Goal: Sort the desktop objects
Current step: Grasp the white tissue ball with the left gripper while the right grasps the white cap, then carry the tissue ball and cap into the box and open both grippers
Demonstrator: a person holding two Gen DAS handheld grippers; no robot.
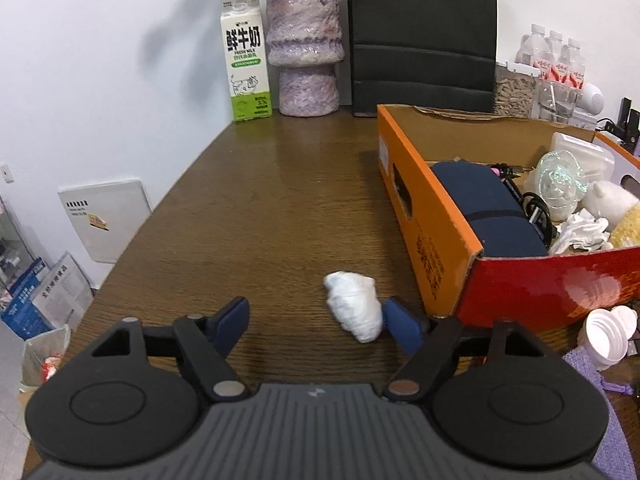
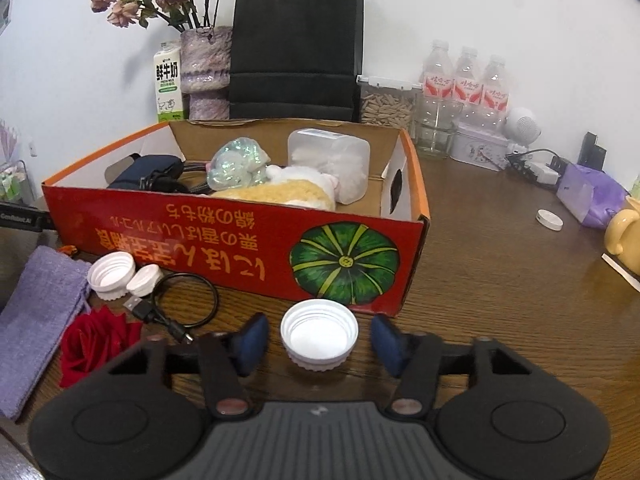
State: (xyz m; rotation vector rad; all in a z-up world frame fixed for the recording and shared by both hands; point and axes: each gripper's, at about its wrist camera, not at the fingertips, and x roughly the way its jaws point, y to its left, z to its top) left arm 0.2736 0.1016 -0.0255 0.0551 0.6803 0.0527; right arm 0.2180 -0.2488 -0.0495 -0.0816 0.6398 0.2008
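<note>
A crumpled white tissue wad (image 1: pixel 352 306) lies on the wooden desk between the fingers of my left gripper (image 1: pixel 320 322). It rests against the right blue pad (image 1: pixel 404 326), while the left pad stands well clear, so the jaws are open. A wide white bottle cap (image 2: pixel 319 334), hollow side up, sits between the fingers of my right gripper (image 2: pixel 319 345), with a small gap on each side; those jaws are open too. The red and orange cardboard box (image 1: pixel 436 236) (image 2: pixel 240 236) holds a dark pouch, cables, plush toys and a plastic container.
Two more white caps (image 2: pixel 112 274), a black USB cable (image 2: pixel 188 300), a red fabric rose (image 2: pixel 92 340) and a purple cloth (image 2: pixel 36 312) lie left of the right gripper. Milk carton (image 1: pixel 246 60), vase (image 1: pixel 306 48), black bag (image 2: pixel 296 48) and water bottles (image 2: pixel 466 80) line the wall.
</note>
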